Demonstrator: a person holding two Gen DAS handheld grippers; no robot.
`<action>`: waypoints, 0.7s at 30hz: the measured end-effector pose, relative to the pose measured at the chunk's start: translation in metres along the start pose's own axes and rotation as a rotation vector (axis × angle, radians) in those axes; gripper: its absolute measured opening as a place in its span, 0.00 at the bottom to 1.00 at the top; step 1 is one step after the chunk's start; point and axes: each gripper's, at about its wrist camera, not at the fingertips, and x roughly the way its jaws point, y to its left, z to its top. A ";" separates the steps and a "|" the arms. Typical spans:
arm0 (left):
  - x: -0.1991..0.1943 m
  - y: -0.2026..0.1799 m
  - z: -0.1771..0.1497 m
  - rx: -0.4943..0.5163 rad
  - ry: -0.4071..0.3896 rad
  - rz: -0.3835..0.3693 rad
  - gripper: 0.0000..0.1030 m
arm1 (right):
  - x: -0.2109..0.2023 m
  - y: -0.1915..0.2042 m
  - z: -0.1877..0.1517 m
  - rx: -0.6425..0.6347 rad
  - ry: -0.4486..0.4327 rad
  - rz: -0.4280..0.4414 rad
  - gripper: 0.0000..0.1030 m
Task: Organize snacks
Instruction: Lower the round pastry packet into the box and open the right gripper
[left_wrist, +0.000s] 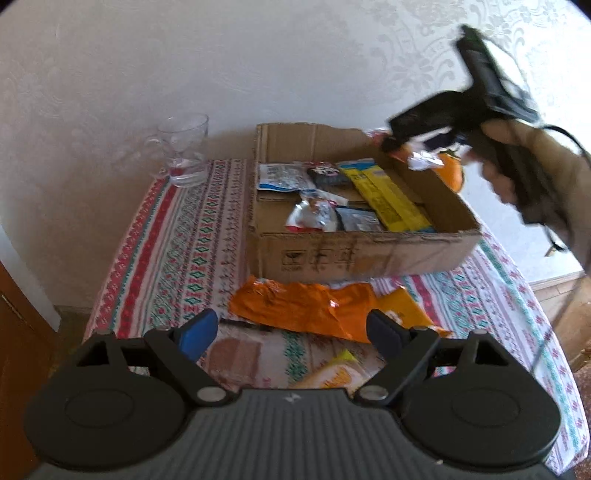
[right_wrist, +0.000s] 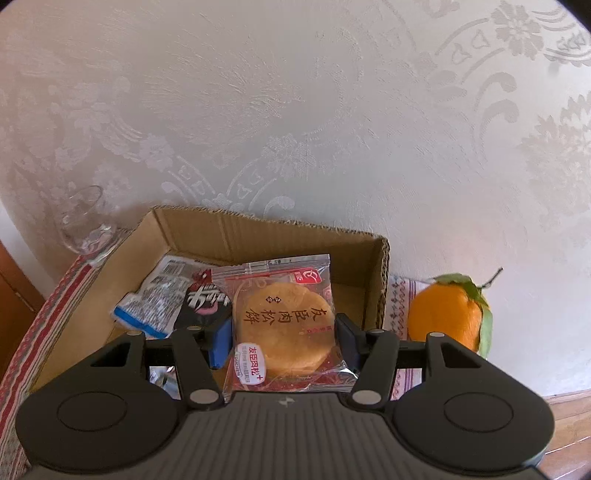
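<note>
The wrapped round pastry (right_wrist: 286, 325) sits pinched between the pads of the right gripper (right_wrist: 281, 341), held in the air over the cardboard box (right_wrist: 236, 230). Inside the box lie a white and blue packet (left_wrist: 279, 177), a dark packet with red and white lettering (left_wrist: 327, 173), a long yellow pack (left_wrist: 388, 197) and a silvery wrapper (left_wrist: 314, 214). An orange with green leaves (right_wrist: 448, 317) rests just beside the box's right wall. The left gripper (left_wrist: 291, 332) hangs with its jaws spread wide and empty above a crumpled orange wrapper (left_wrist: 306, 306) on the patterned tablecloth (left_wrist: 177, 251). A clear glass mug (left_wrist: 184, 151) stands left of the box.
</note>
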 end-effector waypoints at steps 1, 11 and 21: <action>-0.002 -0.002 0.000 0.004 -0.004 0.000 0.85 | 0.004 0.001 0.003 0.001 -0.001 -0.016 0.60; -0.014 0.005 -0.002 0.003 -0.026 0.010 0.85 | -0.017 0.008 -0.004 -0.035 -0.088 -0.058 1.00; -0.023 0.015 -0.006 -0.015 -0.048 0.009 0.87 | -0.062 0.017 -0.033 -0.048 -0.119 -0.035 1.00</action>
